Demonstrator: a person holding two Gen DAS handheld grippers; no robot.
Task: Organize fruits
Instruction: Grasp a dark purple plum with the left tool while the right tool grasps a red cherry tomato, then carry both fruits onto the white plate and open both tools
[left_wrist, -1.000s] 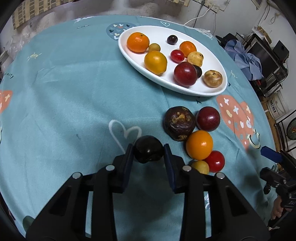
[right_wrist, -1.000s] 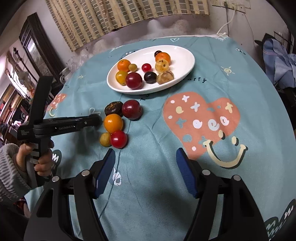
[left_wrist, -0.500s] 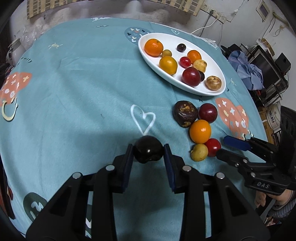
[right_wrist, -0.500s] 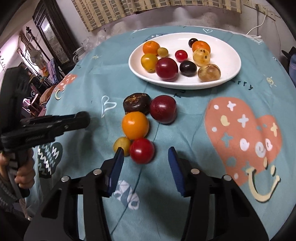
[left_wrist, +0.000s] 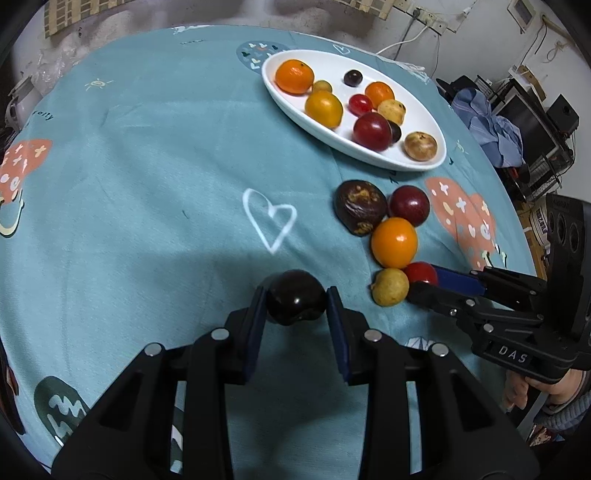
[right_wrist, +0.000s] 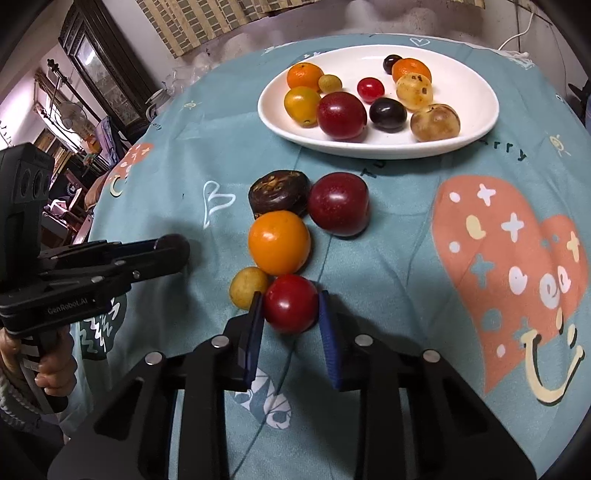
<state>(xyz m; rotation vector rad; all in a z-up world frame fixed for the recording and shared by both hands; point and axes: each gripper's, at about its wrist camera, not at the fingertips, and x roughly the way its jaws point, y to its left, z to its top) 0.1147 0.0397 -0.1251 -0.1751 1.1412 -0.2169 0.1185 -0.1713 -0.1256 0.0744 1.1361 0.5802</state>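
My left gripper (left_wrist: 295, 295) is shut on a dark plum (left_wrist: 295, 302) and holds it just above the teal tablecloth. My right gripper (right_wrist: 290, 301) is closing on a red tomato (right_wrist: 290, 303), with both blue pads pressed against its sides. The tomato lies on the cloth, touching a small yellow fruit (right_wrist: 248, 287) and an orange fruit (right_wrist: 279, 242). Beyond them sit a wrinkled dark fruit (right_wrist: 279, 192) and a dark red plum (right_wrist: 338, 203). At the far side, a white oval plate (right_wrist: 469, 96) holds several fruits.
The round table (left_wrist: 147, 166) is covered by a teal cloth with heart and smiley prints. The left gripper (right_wrist: 110, 266) and the hand holding it enter the right wrist view from the left. Furniture and clutter surround the table.
My right gripper came down and forward to the fruit cluster, and its jaws closed around the red tomato. My left gripper kept hold of the dark plum and drifted slightly.
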